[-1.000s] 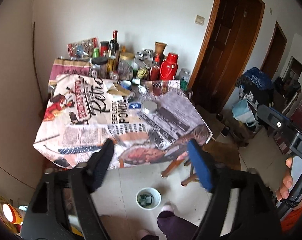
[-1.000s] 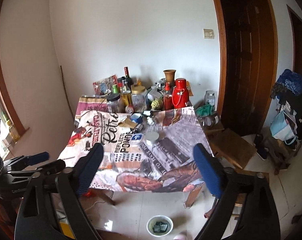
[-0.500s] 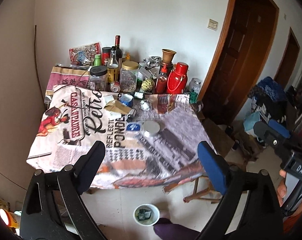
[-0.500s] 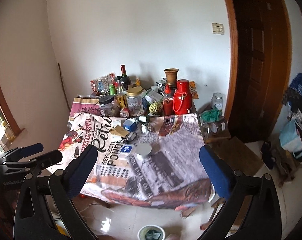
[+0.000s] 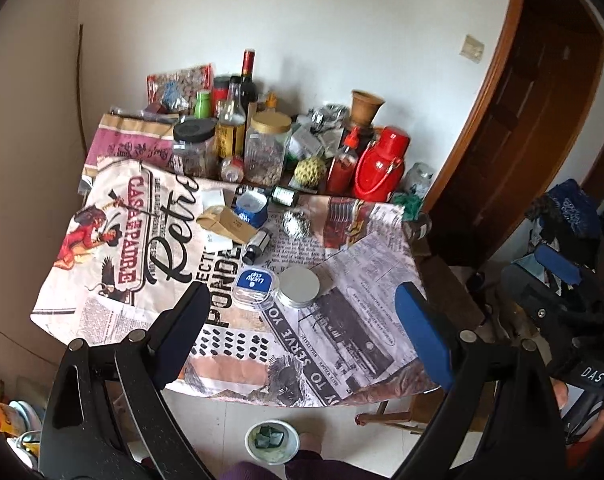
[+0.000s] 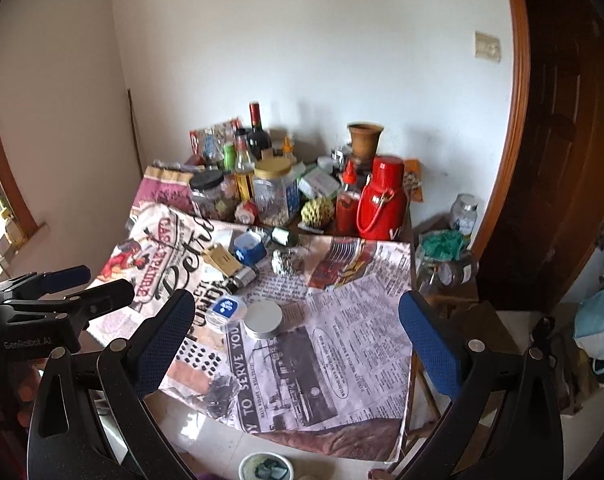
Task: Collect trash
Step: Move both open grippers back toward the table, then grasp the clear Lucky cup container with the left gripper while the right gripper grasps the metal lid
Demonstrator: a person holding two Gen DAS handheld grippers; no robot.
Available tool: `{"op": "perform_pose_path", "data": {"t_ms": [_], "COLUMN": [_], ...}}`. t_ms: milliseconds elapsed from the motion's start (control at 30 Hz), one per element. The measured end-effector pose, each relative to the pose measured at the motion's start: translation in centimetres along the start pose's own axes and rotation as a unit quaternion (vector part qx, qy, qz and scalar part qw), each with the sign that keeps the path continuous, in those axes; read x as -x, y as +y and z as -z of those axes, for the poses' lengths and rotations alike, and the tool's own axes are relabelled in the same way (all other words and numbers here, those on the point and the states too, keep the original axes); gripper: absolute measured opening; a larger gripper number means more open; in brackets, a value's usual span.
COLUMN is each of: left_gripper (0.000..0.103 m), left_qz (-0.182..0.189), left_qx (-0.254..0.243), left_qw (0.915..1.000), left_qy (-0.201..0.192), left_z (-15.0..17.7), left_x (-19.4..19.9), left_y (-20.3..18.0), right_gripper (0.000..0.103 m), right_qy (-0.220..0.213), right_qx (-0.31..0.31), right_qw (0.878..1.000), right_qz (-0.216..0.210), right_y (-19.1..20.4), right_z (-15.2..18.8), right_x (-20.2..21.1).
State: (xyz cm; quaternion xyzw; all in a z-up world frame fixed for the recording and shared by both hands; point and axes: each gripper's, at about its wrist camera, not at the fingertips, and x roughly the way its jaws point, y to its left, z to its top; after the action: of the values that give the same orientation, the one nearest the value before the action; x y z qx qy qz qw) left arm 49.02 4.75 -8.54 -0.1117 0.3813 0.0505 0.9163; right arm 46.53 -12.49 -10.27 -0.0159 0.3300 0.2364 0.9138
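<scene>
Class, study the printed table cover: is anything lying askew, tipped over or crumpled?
Yes. A small dark bottle lies on its side mid-table, another lies tipped near the jars, a crumpled foil ball sits loose, and a flattened brown paper bag lies skewed beside the blue tub.

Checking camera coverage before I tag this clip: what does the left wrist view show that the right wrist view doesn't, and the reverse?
Only the left wrist view: the right hand-held gripper at the right edge, and dark blue bags beyond it.

Only the right wrist view: the left hand-held gripper at the left edge, a window frame, and a side stand with jars and a green cloth.

Both: the newspaper-print tablecloth, foil ball, silver tin, red thermos, and the white bin on the floor.
</scene>
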Motion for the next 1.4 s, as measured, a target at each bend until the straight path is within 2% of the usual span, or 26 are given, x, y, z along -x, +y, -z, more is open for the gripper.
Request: {"op": "perform_pose_path", "data": {"t_ms": [133, 333, 533, 800, 900, 1067, 1200, 1233, 1400], "left_gripper": [0.094, 0.094, 0.094, 0.094, 0.094, 0.093, 0.082, 0.076, 0.075], "left_qz": [-0.007, 0.005, 0.022, 0.055, 0.058, 0.057, 0.064, 0.064, 0.066], "left_qx": [0.0, -0.011, -0.034, -0.048, -0.06, -0.073, -0.072, -0.078, -0.077], "left_qw": [0.9995, 0.9951, 0.9844, 0.9642, 0.959, 0.9553, 0.9536, 0.9554, 0.9599], "left_qy": [0.031, 0.098, 0.171, 0.255, 0.271, 0.281, 0.285, 0.278, 0.261], "left_z": [-0.5, -1.0, -1.1, 0.4, 1.1, 1.7, 2.1, 2.1, 2.0], "left_x": [-3.1, -9.0, -15.4, -24.1, -26.2, -28.6, -29.6, -29.5, -29.0], "left_y": [1.0, 4.2, 6.8, 8.0, 7.7, 7.5, 7.4, 7.3, 7.6], "right_gripper": [0.101, 0.101, 0.101, 0.101, 0.101, 0.101, 0.101, 0.101, 0.101], "right_qy": [0.027, 0.062, 0.114, 0.177, 0.196, 0.222, 0.239, 0.242, 0.25], "right_qx": [-0.008, -0.024, -0.067, -0.097, -0.107, -0.119, -0.128, -0.128, -0.117], "right_qw": [1.0, 0.998, 0.99, 0.977, 0.971, 0.964, 0.96, 0.96, 0.96], "right_qz": [-0.005, 0.023, 0.05, 0.076, 0.083, 0.084, 0.069, 0.065, 0.045], "right_y": [-0.3, 0.4, 1.0, 0.5, -0.1, -0.9, -1.2, -1.0, -0.1], "right_z": [-0.2, -0.1, 0.6, 2.9, 4.0, 5.3, 5.8, 6.0, 6.0], "right_x": [-2.8, -6.8, -11.4, -15.9, -17.2, -18.9, -20.0, -20.3, -21.6]}}
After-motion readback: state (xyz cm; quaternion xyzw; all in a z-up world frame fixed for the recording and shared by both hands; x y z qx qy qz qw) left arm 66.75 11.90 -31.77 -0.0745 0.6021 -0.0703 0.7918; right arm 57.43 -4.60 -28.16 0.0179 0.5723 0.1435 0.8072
